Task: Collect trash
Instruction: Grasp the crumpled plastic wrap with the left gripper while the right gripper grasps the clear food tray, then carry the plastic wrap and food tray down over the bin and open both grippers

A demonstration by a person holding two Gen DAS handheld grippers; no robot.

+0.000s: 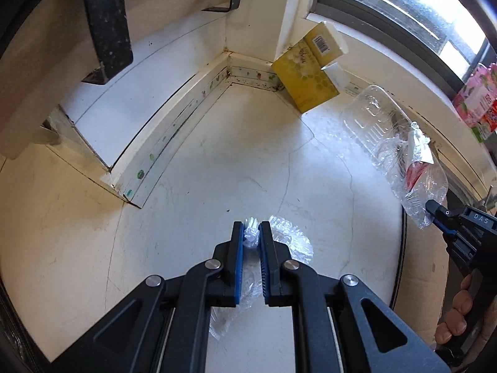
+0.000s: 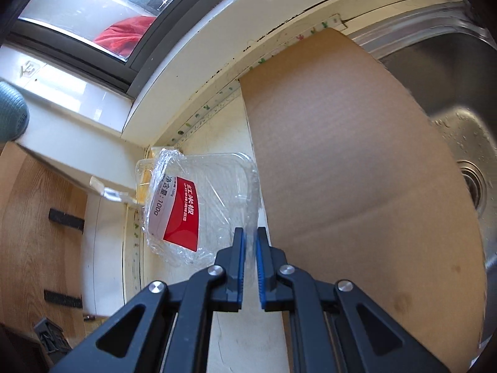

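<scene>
My left gripper [image 1: 251, 227] is shut on a crumpled piece of clear plastic wrap [image 1: 252, 236], which bulges out to the right of the fingers and hangs below them over the white counter [image 1: 217, 161]. My right gripper [image 2: 248, 231] is shut on the edge of a clear plastic food tray [image 2: 214, 195] that carries a red and white label [image 2: 177, 214] and loose film. The tray hangs lifted off the counter. In the left wrist view the same tray [image 1: 382, 130] shows at the right, with the right gripper [image 1: 433, 208] pinching its lower corner.
A yellow box [image 1: 306, 77] leans in the counter's corner under the window [image 1: 403, 9]. A pink package [image 1: 478, 102] stands at the far right. A brown cardboard sheet [image 2: 357, 171] lies partly over the steel sink [image 2: 466, 124]. A hand [image 1: 456, 314] holds the right gripper.
</scene>
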